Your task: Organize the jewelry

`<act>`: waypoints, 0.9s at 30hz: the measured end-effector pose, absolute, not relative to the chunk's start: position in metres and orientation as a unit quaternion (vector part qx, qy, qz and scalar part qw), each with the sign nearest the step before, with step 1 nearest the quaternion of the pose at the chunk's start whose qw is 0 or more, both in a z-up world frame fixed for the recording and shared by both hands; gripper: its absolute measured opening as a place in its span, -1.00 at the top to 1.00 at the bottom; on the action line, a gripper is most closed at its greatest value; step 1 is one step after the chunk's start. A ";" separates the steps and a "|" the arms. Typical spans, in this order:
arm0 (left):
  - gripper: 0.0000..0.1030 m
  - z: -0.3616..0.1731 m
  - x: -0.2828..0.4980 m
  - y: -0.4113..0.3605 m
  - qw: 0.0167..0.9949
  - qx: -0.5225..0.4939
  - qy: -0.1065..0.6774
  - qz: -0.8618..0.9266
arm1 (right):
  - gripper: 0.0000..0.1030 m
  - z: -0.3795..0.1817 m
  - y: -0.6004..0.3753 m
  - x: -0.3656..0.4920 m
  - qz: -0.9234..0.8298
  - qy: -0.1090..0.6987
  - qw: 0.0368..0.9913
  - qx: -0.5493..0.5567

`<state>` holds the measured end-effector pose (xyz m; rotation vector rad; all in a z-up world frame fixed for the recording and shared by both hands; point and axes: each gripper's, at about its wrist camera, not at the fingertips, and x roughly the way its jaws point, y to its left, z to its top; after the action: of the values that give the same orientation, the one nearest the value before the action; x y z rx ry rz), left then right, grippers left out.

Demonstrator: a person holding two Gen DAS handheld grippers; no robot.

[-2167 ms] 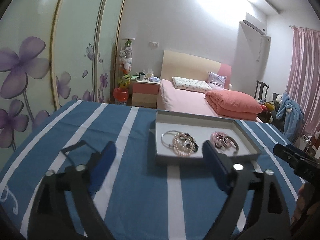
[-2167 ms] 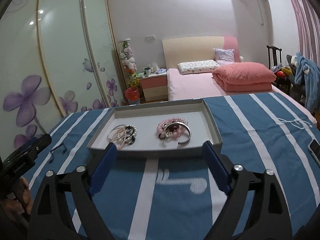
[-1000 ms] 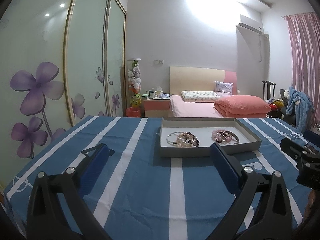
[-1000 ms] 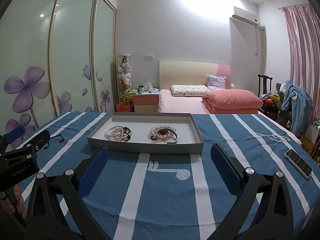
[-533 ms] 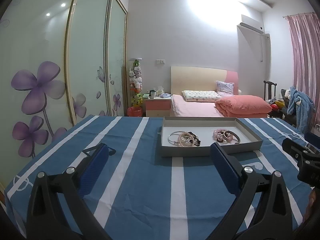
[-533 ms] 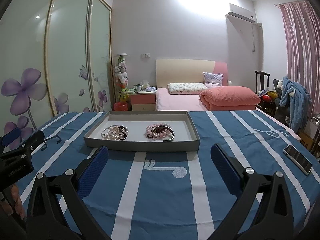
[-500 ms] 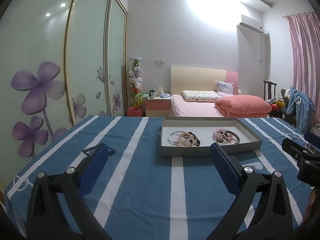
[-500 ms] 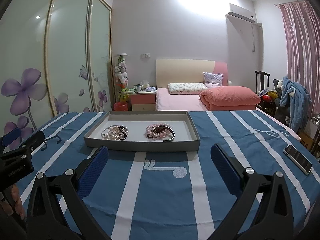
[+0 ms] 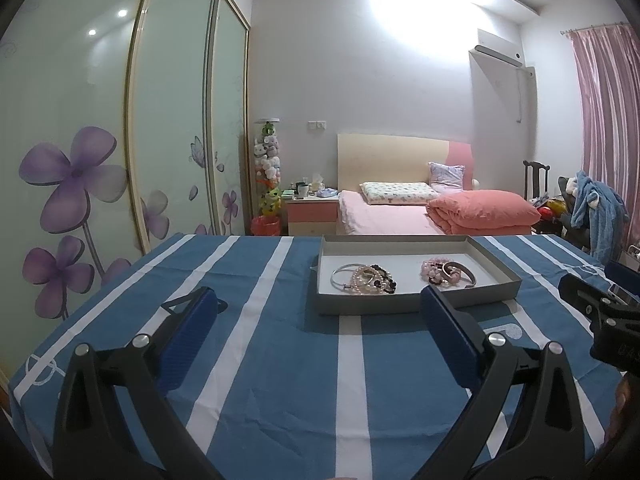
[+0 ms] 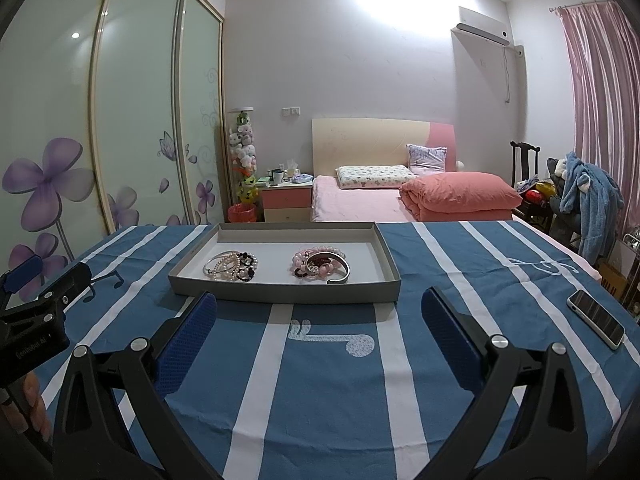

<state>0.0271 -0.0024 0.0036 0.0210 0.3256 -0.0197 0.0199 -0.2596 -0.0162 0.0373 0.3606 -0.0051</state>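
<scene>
A shallow grey tray sits on a blue striped tablecloth. In it lie two heaps of jewelry: a left heap of pearl and dark bead bracelets with a silver bangle, and a right heap of pink bead bracelets with a silver cuff. My left gripper is open and empty, held back from the tray's near left side. My right gripper is open and empty, in front of the tray's near wall.
A phone lies on the cloth at the right. The table drops off at its left and near edges. A bed, nightstand and sliding wardrobe doors stand beyond the table. A chair with blue clothing is at the far right.
Both grippers have drawn back from the tray and risen, so the tray looks smaller and farther. Over the last half second almost nothing has moved. Both stay open.
</scene>
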 end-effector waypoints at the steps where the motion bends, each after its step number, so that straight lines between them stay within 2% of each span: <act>1: -0.91 0.004 0.027 -0.002 0.987 0.011 0.162 -0.010 | -0.97 -0.016 -0.260 0.020 -0.002 0.179 0.984 0.019; 27: -0.91 0.004 0.028 -0.004 0.986 0.014 0.163 -0.012 | -0.97 -0.016 -0.260 0.020 -0.003 0.180 0.983 0.019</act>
<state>0.0284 -0.0043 0.0037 0.0273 0.3278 -0.0249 0.0203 -0.2598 -0.0161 0.0386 0.3618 -0.0052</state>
